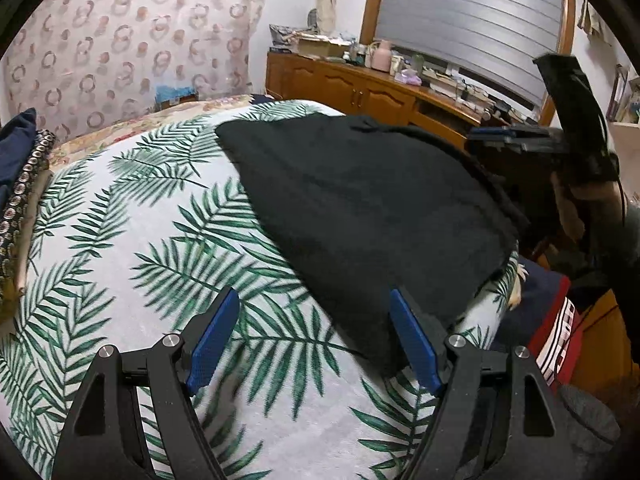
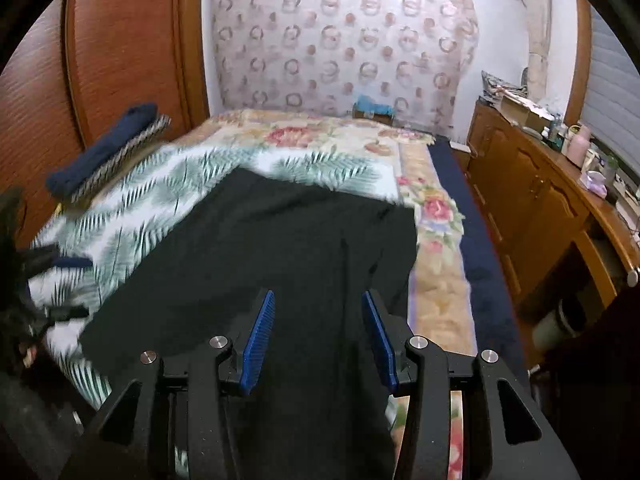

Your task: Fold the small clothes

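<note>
A dark green-black garment [image 1: 372, 208] lies spread flat on the palm-leaf bed cover [image 1: 120, 240]. My left gripper [image 1: 316, 320] is open and empty, hovering just above the garment's near left corner. In the right wrist view the same garment [image 2: 280, 248] fills the middle. My right gripper [image 2: 318, 320] is open and empty, right above the garment's near edge. The right gripper also shows in the left wrist view [image 1: 516, 140] at the garment's far right side, its jaws unclear there.
Folded clothes [image 2: 104, 152] are stacked at the bed's left edge by a wooden wardrobe [image 2: 120, 40]. A wooden cabinet [image 2: 540, 200] with clutter runs along the right. A red, white and navy cloth [image 1: 556, 336] hangs off the bed's right side.
</note>
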The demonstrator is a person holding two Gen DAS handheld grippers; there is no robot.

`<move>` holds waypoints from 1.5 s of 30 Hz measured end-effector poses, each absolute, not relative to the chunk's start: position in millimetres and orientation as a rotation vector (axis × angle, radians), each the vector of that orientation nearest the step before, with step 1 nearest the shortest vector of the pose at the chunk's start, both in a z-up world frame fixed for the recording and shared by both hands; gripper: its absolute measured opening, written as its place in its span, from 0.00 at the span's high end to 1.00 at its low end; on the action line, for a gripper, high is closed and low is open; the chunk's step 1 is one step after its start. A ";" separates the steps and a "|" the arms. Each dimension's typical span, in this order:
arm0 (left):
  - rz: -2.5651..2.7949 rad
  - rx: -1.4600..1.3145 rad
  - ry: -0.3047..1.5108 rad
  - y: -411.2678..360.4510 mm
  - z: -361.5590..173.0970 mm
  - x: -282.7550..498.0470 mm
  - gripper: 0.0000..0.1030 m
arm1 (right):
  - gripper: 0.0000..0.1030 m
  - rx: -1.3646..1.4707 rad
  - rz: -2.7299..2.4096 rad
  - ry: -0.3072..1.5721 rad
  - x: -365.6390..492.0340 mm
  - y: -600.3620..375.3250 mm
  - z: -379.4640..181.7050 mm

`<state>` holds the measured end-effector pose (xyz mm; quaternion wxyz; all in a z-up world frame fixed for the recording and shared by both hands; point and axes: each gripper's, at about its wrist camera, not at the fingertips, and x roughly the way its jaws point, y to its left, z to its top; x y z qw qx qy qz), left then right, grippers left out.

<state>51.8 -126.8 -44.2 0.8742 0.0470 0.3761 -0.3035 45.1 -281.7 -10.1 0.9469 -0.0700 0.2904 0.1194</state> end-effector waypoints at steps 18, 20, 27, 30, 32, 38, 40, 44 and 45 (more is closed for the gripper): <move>-0.668 0.125 0.848 -140.9 -57.2 47.6 0.24 | 0.52 -0.141 0.317 0.699 38.2 -290.4 -29.8; -0.670 0.130 0.856 -141.5 -58.4 47.8 0.24 | 0.49 -0.139 0.319 0.698 42.2 -292.3 -27.9; -0.718 0.141 0.870 -142.9 -59.9 36.1 0.40 | 0.41 -0.141 0.327 0.694 34.7 -292.9 -32.1; -0.748 0.130 0.879 -144.2 -59.1 32.8 0.51 | 0.40 -0.134 0.329 0.687 32.8 -290.0 -32.1; -0.773 0.112 0.891 -145.0 -58.3 31.9 0.57 | 0.38 -0.131 0.316 0.675 29.3 -289.3 -31.6; -0.821 0.081 0.913 -144.6 -51.0 38.2 0.84 | 0.27 -0.112 0.356 0.661 13.4 -284.6 -34.6; -0.830 0.084 0.879 -145.3 -39.4 39.4 0.86 | 0.27 -0.134 0.354 0.659 8.0 -282.0 -34.4; -0.830 0.079 0.802 -146.5 -14.9 43.0 0.87 | 0.27 -0.142 0.384 0.654 -0.8 -275.6 -33.8; -0.828 0.076 0.779 -148.0 -7.3 45.0 0.87 | 0.27 -0.146 0.392 0.655 -2.1 -273.9 -34.1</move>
